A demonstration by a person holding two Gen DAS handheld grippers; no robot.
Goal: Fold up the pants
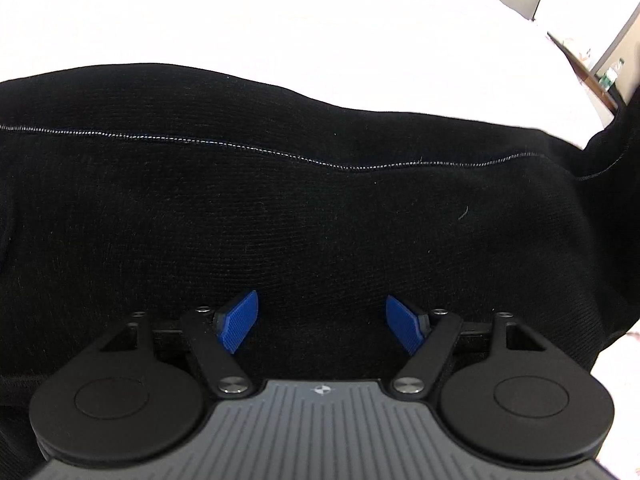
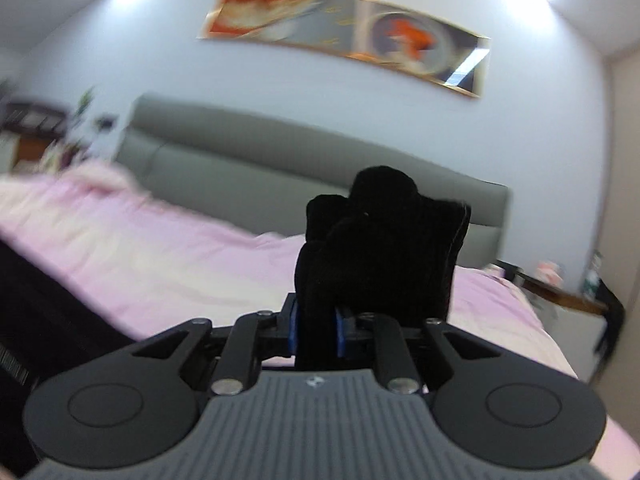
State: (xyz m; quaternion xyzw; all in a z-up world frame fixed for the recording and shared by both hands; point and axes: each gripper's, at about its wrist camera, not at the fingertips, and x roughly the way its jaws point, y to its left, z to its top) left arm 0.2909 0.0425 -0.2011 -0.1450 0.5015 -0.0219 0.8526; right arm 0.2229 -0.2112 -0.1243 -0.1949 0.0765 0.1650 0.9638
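Left wrist view: black pants (image 1: 320, 208) are spread across the middle and lower frame on a pale bed cover (image 1: 280, 20), with a line of light stitching (image 1: 280, 152) running from left to right. The left gripper (image 1: 322, 322) is seen at lower centre, blue pads (image 1: 239, 322) held well apart, nothing pinched between them; the cloth lies directly beneath and whether the tips touch it cannot be told. At the far right edge the fabric rises out of frame.

Right wrist view: the picture is blurred. The right gripper (image 2: 316, 330) is seen at lower centre, its jaws pressed together on a bunched wad of the black pants (image 2: 380, 248), which stands up in front of the camera. A pink bed cover (image 2: 140, 264), a grey headboard (image 2: 248, 152) and a wall picture (image 2: 344, 36) fill the background, so the gripper is judged to be pointing roughly level.

Progress: one end is judged lifted for a fold. No finished fold is visible. Carrying the end over, laying it down and smoothing are left.
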